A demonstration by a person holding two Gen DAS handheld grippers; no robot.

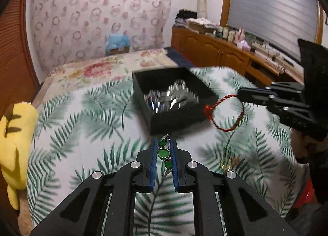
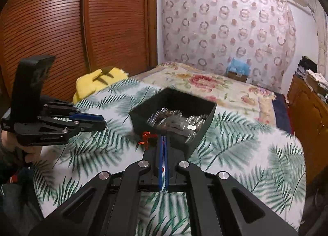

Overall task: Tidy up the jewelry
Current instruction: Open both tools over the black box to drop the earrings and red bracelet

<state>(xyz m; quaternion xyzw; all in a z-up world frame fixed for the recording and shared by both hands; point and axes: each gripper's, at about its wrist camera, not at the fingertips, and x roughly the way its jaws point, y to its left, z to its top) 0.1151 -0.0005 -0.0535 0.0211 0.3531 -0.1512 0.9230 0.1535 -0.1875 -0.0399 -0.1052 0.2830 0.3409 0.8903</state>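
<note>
Left claw [image 1: 164,143] is clamped on a green-stone bracelet [image 1: 163,152] at lower centre; right claw [image 1: 239,95] is pinched on a red cord bracelet [image 1: 223,113] at right. Behind both, a black box [image 1: 174,96] is seen on the leaf-print bed [image 1: 82,123], mid-frame.

A bed [image 1: 86,100] in a palm-leaf cover fronts a patterned curtain [image 1: 98,16], louvred wardrobe [image 2: 71,31] and wooden cabinets [image 1: 209,51].

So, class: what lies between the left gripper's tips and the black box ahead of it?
Only bare leaf-print bedcover, seen in the left wrist view. The left gripper, clamped on a green-stone bracelet, stops just short of the black box.
</note>
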